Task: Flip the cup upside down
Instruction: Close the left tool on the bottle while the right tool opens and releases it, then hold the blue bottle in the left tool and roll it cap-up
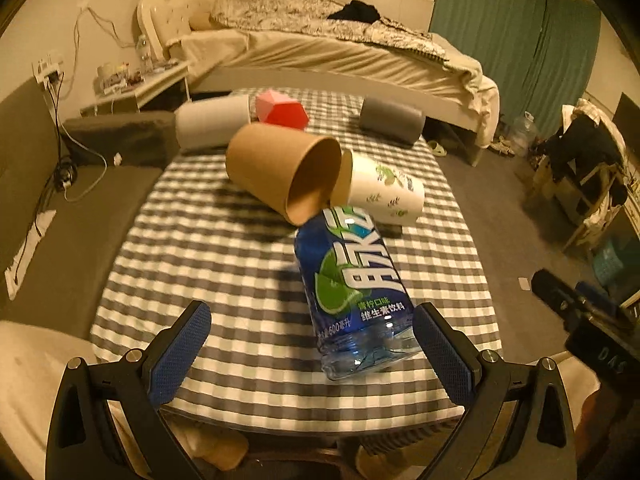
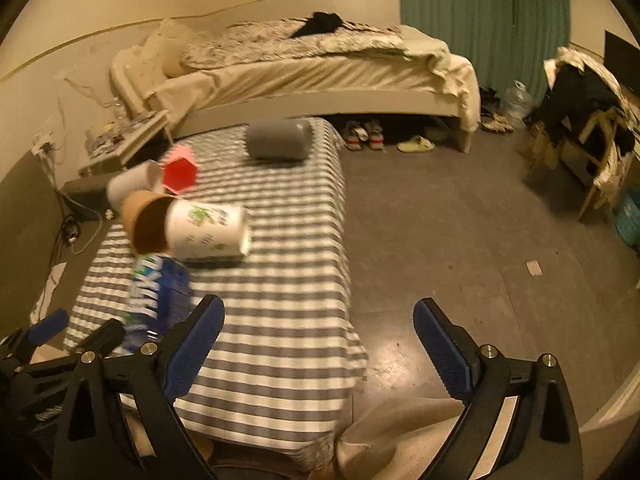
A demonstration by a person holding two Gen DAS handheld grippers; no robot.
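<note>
A brown paper cup [image 1: 276, 168] [image 2: 146, 220] lies on its side on the checked tablecloth [image 1: 224, 264], its mouth turned toward me. Touching its rim, a white cup with a leaf print [image 1: 386, 190] [image 2: 208, 230] also lies on its side. My left gripper [image 1: 312, 336] is open near the table's front edge, and the base of a lying blue drink bottle [image 1: 354, 292] [image 2: 160, 296] shows between its fingers, closer to the right one. My right gripper [image 2: 320, 340] is open and holds nothing, over the table's right edge and the floor.
At the table's far end lie a light grey cylinder [image 1: 212, 126], a red faceted object [image 1: 280, 111] and a dark grey cylinder [image 1: 392, 120]. A bed [image 1: 340, 52] stands beyond, a cluttered chair [image 2: 588, 120] at right, a sofa [image 1: 80, 216] at left.
</note>
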